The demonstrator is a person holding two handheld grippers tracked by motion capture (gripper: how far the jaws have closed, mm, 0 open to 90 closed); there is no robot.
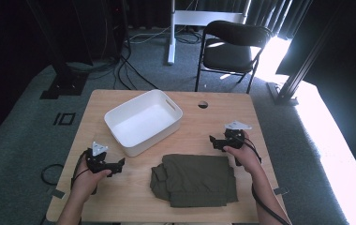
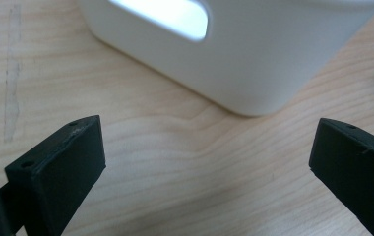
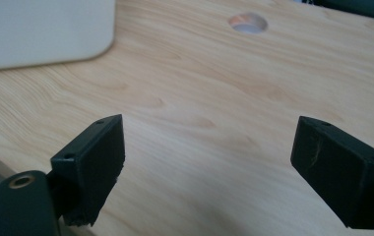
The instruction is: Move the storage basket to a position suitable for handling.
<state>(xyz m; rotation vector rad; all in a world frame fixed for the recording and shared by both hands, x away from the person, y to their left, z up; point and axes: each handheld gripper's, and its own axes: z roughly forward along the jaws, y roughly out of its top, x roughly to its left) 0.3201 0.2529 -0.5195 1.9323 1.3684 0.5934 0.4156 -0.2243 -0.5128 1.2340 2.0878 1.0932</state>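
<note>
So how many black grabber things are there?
2. The left black two-jaw gripper sits beside the white plastic bin; the right black two-jaw gripper is above the folded olive-green garment. Both are open.

My forearms cut off by bottom edge, high view. White bin (image 2: 254,54) cropped at top in left gripper view, rim unseen; only a corner (image 3: 42,29) in right gripper view, blurry. Folded green cloth (image 1: 196,179): garment type can't tell. Chair (image 1: 232,44) partly lost in glare.
</note>
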